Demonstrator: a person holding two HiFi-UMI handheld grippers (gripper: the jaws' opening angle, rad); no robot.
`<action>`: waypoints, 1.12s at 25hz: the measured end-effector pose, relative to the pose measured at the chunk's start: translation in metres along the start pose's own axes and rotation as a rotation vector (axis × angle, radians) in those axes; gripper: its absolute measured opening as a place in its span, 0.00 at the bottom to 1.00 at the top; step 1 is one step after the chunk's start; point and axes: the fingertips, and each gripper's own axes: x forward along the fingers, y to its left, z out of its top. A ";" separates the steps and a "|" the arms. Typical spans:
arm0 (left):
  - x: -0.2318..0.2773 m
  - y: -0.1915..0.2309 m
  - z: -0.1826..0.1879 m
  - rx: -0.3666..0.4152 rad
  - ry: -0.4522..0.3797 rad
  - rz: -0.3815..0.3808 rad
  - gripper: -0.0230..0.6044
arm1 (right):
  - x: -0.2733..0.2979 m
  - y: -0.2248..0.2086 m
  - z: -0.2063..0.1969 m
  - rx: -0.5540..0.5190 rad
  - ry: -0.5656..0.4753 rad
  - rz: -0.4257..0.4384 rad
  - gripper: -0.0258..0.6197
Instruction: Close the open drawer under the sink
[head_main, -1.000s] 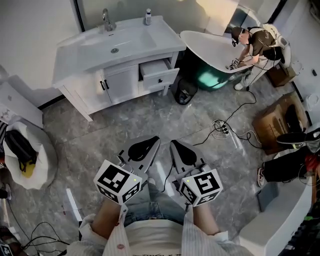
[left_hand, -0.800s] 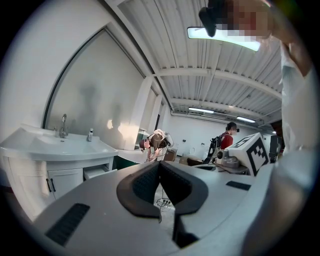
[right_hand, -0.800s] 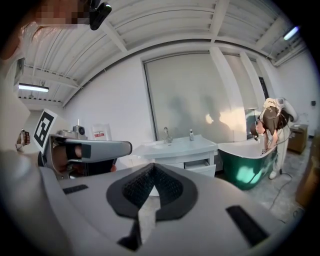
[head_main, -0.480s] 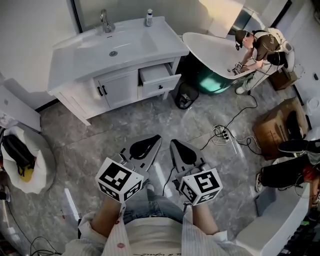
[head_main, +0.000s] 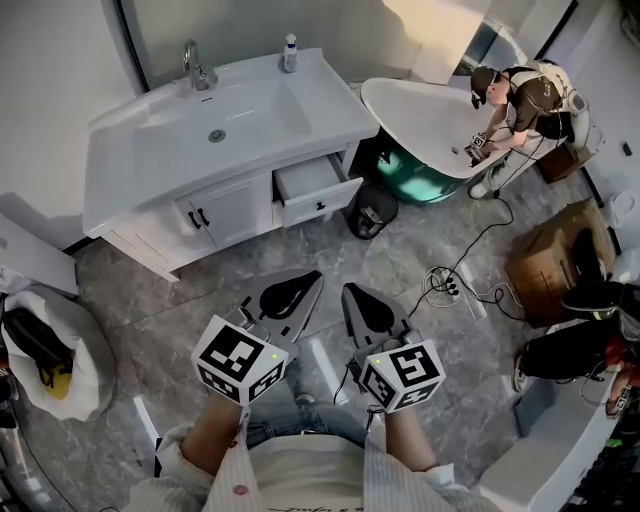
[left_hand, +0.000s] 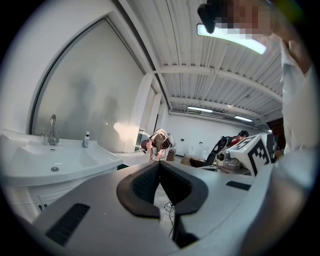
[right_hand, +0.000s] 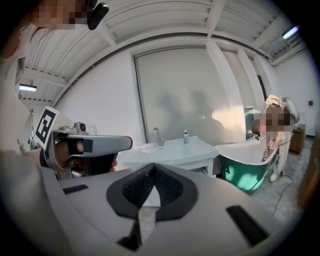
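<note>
Head view has both tongs side by side, well short of the sink cabinet (head_main: 232, 210): left gripper (head_main: 308, 281) and right gripper (head_main: 350, 293) each pinched together on nothing (tips meeting). The drawer (head_main: 318, 190) juts open at the cabinet's bathtub-side end, below the sink (head_main: 215, 125).

sink (head_main: 262, 112): glossy white | faucet (head_main: 195, 68): shiny metal | floor (head_main: 180, 290): perhaps polished stone

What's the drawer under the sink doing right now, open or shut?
Open. The drawer juts out from the vanity, its inside showing from above, while the cabinet doors beside it sit flush.
</note>
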 end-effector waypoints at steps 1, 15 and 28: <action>0.003 0.008 0.003 0.005 -0.002 -0.001 0.06 | 0.007 -0.002 0.003 0.002 -0.004 -0.003 0.05; 0.011 0.075 0.006 0.003 0.019 -0.005 0.06 | 0.071 -0.014 0.014 0.030 -0.001 -0.041 0.05; 0.073 0.119 0.015 0.002 0.001 0.032 0.06 | 0.125 -0.068 0.019 0.035 0.034 -0.011 0.05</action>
